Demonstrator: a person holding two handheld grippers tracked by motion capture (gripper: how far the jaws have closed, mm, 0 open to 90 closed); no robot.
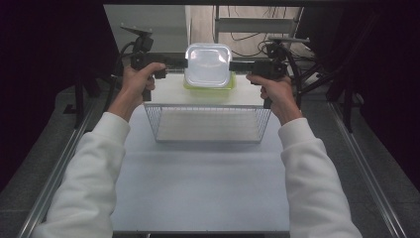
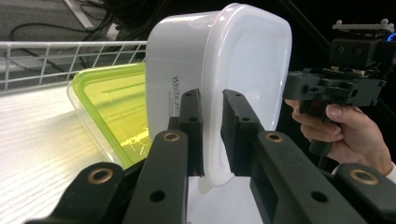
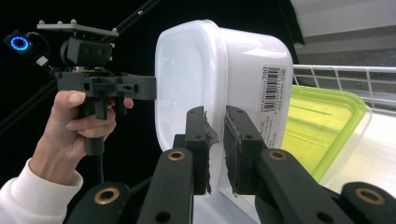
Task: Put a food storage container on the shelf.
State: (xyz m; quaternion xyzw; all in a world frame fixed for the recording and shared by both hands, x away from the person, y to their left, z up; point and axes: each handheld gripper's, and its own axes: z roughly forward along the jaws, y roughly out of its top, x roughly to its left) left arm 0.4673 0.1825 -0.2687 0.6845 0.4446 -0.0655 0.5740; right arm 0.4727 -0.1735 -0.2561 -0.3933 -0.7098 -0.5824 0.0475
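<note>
High view: the left gripper (image 1: 171,63) and right gripper (image 1: 242,66) hold a translucent white plastic lidded container (image 1: 208,64) aloft, beyond the wire basket (image 1: 208,124). Gripper views: each gripper's fingers (image 2: 191,121) pinch its rim above a green-lidded clear box (image 2: 116,107). Judged step: carrying; next, lower it levelly.

1. A wire basket (image 1: 208,124) of white mesh is set on the white table (image 1: 198,183), in the middle of its far half, with its ribbed white floor seen through the open top.
2. A clear tub with a yellow-green lid (image 2: 112,109) is laid flat on the table just behind the basket's far wall.
3. Grey metal rails (image 1: 59,168) are run along both long sides of the table.
4. Dark cables (image 1: 247,37) are strewn on the floor beyond the table.
</note>
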